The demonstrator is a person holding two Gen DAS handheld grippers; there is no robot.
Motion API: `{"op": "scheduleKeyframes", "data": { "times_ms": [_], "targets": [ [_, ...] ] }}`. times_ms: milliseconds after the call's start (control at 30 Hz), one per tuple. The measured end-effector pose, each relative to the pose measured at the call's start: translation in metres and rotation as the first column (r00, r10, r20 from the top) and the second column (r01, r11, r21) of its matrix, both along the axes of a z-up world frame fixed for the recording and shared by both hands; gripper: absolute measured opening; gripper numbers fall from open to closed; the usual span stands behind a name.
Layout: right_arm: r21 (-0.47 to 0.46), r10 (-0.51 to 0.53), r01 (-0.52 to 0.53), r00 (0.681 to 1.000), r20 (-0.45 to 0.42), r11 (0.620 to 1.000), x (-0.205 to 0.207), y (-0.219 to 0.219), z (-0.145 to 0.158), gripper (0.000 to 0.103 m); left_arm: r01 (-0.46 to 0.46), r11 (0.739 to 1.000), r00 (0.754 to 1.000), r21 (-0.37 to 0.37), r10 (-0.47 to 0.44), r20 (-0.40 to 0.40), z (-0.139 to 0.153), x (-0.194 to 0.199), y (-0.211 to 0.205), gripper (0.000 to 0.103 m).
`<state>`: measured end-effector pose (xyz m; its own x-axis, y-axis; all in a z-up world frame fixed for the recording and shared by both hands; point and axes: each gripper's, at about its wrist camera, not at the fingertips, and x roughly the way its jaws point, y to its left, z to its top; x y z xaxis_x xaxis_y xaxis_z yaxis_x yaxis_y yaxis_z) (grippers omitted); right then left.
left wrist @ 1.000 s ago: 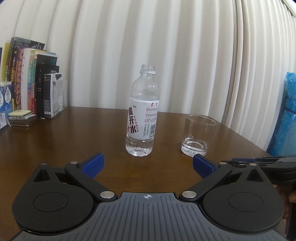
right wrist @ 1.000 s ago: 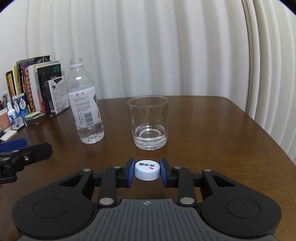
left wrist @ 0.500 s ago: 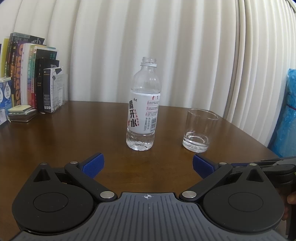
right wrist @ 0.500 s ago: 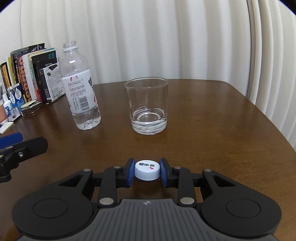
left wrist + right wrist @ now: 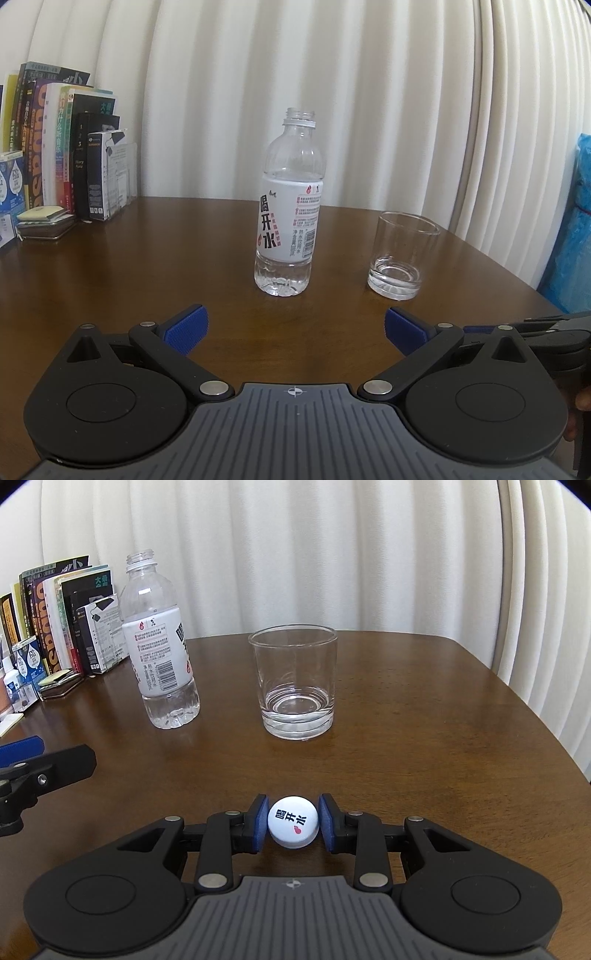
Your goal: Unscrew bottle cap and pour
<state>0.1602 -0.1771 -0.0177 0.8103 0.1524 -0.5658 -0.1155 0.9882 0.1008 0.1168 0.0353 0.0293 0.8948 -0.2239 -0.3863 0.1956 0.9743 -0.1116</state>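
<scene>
A clear water bottle (image 5: 288,221) with a white label stands upright and uncapped on the brown table (image 5: 147,273); it also shows in the right wrist view (image 5: 160,646). A short glass (image 5: 400,254) with a little water stands to its right, and in the right wrist view (image 5: 295,683) straight ahead. My left gripper (image 5: 293,328) is open and empty, short of the bottle. My right gripper (image 5: 293,825) is shut on the white bottle cap (image 5: 293,826), low over the table in front of the glass.
A row of books and boxes (image 5: 62,158) and a small tin (image 5: 44,225) stand at the table's far left. White curtains hang behind. A blue plastic bag (image 5: 576,236) is beyond the table's right edge. The left gripper's arm (image 5: 40,775) shows at the right wrist view's left.
The right gripper has lowered and tilted down with the cap, so the cap's top face now shows. The left gripper's view has shifted a little; it stays open. Bottle and glass stand unmoved.
</scene>
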Motion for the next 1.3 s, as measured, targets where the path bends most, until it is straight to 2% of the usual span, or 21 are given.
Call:
{"op": "scheduleKeyframes", "data": {
  "times_ms": [200, 233, 267, 300, 433, 533, 733, 1067, 1300],
  "targets": [
    [0.014, -0.001, 0.001, 1.0, 0.001, 1.0, -0.001, -0.002, 0.0, 0.034, 0.005, 1.0, 1.0, 0.007, -0.005, 0.001, 0.0, -0.002, -0.003, 0.103],
    [0.015, -0.002, 0.002, 1.0, 0.002, 1.0, -0.001, -0.002, 0.0, 0.037, 0.005, 1.0, 1.0, 0.01, -0.005, 0.001, 0.0, -0.002, -0.003, 0.103],
    [0.021, -0.005, 0.005, 1.0, 0.008, 1.0, -0.003, -0.003, 0.0, 0.048, 0.005, 1.0, 1.0, 0.013, -0.005, 0.0, 0.001, -0.003, -0.004, 0.103],
    [0.023, -0.009, 0.008, 1.0, 0.015, 1.0, -0.005, -0.003, 0.001, 0.054, 0.006, 1.0, 1.0, 0.014, -0.006, 0.001, 0.001, -0.003, -0.004, 0.103],
    [0.018, -0.007, 0.006, 0.998, 0.056, 1.0, -0.015, -0.003, 0.005, 0.054, 0.009, 1.0, 1.0, 0.015, -0.009, 0.008, 0.002, -0.008, -0.007, 0.103],
    [0.015, -0.013, 0.012, 0.996, 0.092, 1.0, -0.024, -0.003, 0.008, 0.058, 0.012, 1.0, 1.0, 0.02, -0.012, 0.021, 0.004, -0.013, -0.008, 0.103],
    [0.011, -0.027, 0.026, 0.986, 0.165, 1.0, -0.043, -0.002, 0.011, 0.067, 0.01, 1.0, 0.999, 0.016, -0.011, 0.05, 0.006, -0.027, -0.009, 0.103],
    [0.043, -0.042, 0.032, 0.967, 0.25, 0.999, -0.07, -0.001, 0.013, 0.091, 0.002, 1.0, 0.994, 0.024, -0.004, 0.107, 0.002, -0.052, -0.008, 0.103],
    [0.023, -0.041, 0.036, 0.957, 0.286, 0.999, -0.083, 0.001, 0.014, 0.093, -0.022, 1.0, 0.99, 0.003, 0.021, 0.136, -0.003, -0.067, -0.005, 0.103]
  ]
}}
